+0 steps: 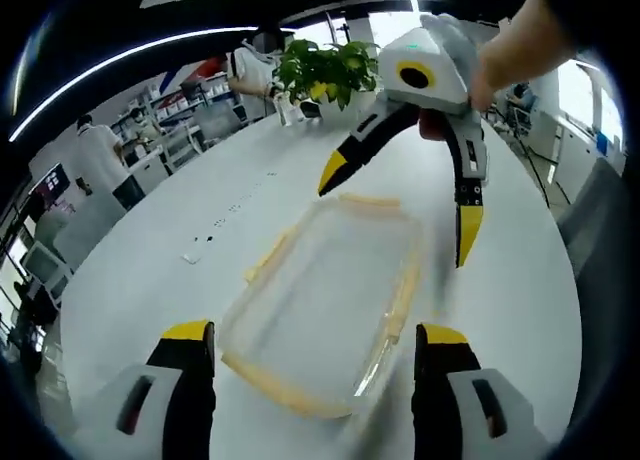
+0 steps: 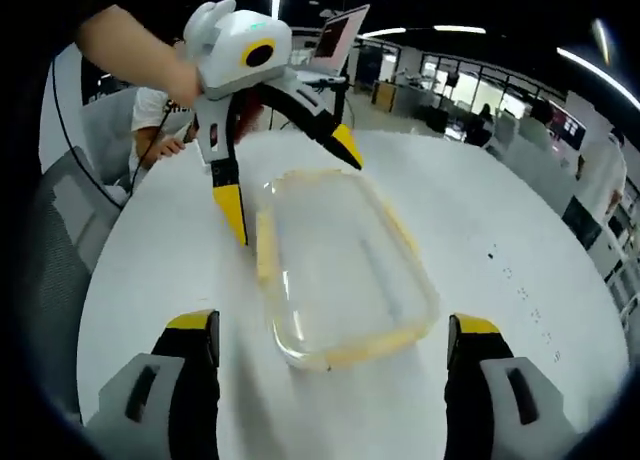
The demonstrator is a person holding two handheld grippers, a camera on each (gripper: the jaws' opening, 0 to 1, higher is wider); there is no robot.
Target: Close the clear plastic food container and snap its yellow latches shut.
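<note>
Clear container with yellow latches on white surface, between grippers. Left gripper at 6, right gripper at 12; both jaws wide, empty. Likely light, slippery, rigid; press latches at rim.

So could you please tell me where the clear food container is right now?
The clear container lies on the white table between the two grippers: just beyond the left gripper in its view, with the right gripper open above its far end.

office | white table | laptop | monitors | ceiling strip lights
</note>
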